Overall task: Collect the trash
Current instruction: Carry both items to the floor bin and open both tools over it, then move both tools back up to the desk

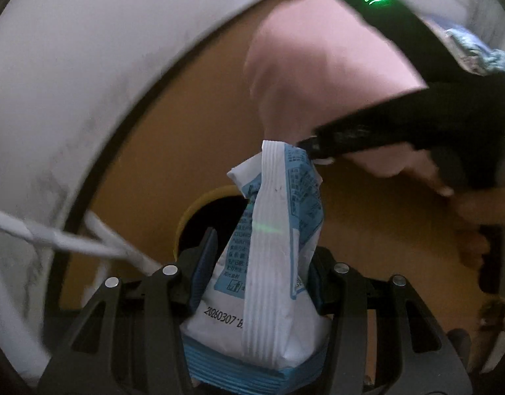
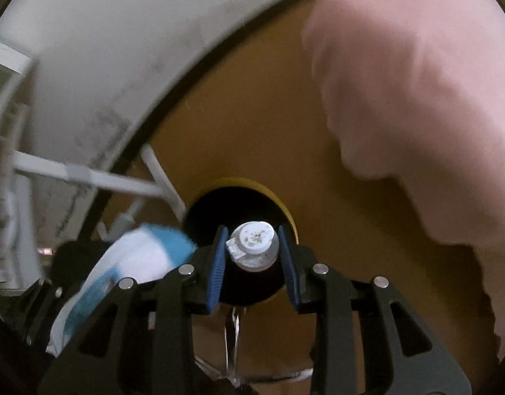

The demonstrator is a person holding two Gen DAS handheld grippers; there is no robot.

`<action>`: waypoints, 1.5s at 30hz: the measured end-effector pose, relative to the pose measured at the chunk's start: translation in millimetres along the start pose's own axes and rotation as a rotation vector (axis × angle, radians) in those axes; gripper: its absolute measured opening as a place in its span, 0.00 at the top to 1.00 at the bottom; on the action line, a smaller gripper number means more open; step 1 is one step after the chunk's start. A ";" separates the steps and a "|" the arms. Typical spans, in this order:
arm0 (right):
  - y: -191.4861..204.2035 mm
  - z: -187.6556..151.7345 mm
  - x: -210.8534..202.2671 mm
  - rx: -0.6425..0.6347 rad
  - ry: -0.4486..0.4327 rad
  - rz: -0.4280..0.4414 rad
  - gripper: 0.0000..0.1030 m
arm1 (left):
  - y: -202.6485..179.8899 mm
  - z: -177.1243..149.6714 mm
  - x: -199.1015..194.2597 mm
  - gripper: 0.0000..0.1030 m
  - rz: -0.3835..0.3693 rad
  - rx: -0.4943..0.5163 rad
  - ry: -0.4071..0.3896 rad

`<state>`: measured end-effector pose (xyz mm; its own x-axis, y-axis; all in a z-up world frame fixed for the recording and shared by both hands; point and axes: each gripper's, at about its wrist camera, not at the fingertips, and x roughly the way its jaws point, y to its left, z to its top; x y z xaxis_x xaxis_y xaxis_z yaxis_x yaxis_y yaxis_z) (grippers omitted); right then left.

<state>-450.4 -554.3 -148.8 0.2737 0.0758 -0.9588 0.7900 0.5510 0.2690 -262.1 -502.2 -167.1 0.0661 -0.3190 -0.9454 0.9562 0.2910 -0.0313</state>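
Note:
My left gripper (image 1: 262, 253) is shut on a white and blue snack packet (image 1: 272, 230), which stands up between the blue pads and carries a printed date. Below and behind the packet is a dark bin mouth with a yellow rim (image 1: 199, 202). In the right wrist view my right gripper (image 2: 252, 233) is shut on the neck of a clear plastic bottle with a white cap (image 2: 252, 242), directly above the same yellow-rimmed bin (image 2: 252, 182). The packet (image 2: 137, 256) shows blurred at the lower left of that view.
The floor (image 2: 252, 115) is orange-brown. A white wall (image 1: 88, 65) with a dark baseboard curves along the left, with white pipes (image 2: 88, 174) beside the bin. A person's pink garment (image 2: 417, 98) fills the right, and a hand (image 1: 476, 204) holds the right tool's black body (image 1: 417, 121).

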 end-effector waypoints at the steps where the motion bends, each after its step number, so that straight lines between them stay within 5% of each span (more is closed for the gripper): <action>1: -2.5 2.4 17.1 0.014 0.039 0.009 0.69 | 9.4 -0.6 18.7 0.54 -0.004 -0.028 0.043; 4: -9.7 -2.8 67.9 0.048 0.145 0.021 0.69 | 43.8 -7.5 75.4 0.54 -0.010 -0.129 0.171; 10: -4.9 -9.7 114.5 0.095 0.242 0.075 0.66 | 74.3 -19.8 108.2 0.48 -0.046 -0.215 0.247; 13: -6.7 -9.7 111.4 0.137 0.236 0.086 0.11 | 53.6 -13.6 108.8 0.06 -0.068 -0.218 0.217; 17: -20.9 -9.9 87.3 0.217 0.183 0.125 0.11 | 35.7 -16.0 98.0 0.06 -0.107 -0.179 0.208; 19: -38.6 -10.2 50.8 0.295 0.082 0.132 0.11 | 14.1 -16.0 73.4 0.06 -0.119 -0.114 0.155; 21: -52.7 -8.9 6.8 0.326 -0.048 0.047 0.11 | -9.2 -13.6 39.6 0.06 -0.139 -0.043 0.072; 25: -45.1 -15.2 -114.8 0.343 -0.424 -0.133 0.09 | -47.8 -9.2 -76.9 0.06 -0.176 0.113 -0.214; 28: -6.9 -26.7 -198.7 0.255 -0.697 -0.204 0.07 | -39.2 -18.9 -174.3 0.06 -0.180 0.117 -0.437; 31: 54.6 -48.9 -256.2 0.131 -0.920 -0.208 0.07 | 0.1 -45.7 -252.5 0.06 -0.100 0.063 -0.606; 32: 76.0 -53.8 -264.2 0.072 -0.953 -0.178 0.07 | 23.1 -62.5 -280.7 0.06 -0.005 0.020 -0.669; 35: 140.5 -54.4 -258.0 -0.124 -0.895 -0.061 0.07 | 74.5 -105.7 -324.1 0.06 0.262 -0.102 -0.736; 42: 314.0 -57.2 -204.0 -0.491 -0.673 0.105 0.07 | 227.0 -237.1 -381.1 0.06 0.551 -0.568 -0.650; 45: 393.1 -76.9 -184.5 -0.642 -0.609 0.150 0.07 | 292.4 -312.7 -386.5 0.06 0.686 -0.807 -0.536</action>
<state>-232.6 -287.8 126.8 0.7376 -0.1687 -0.6538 0.3132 0.9433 0.1100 -97.2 -11.8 87.7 0.7891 -0.1559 -0.5942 0.2310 0.9716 0.0518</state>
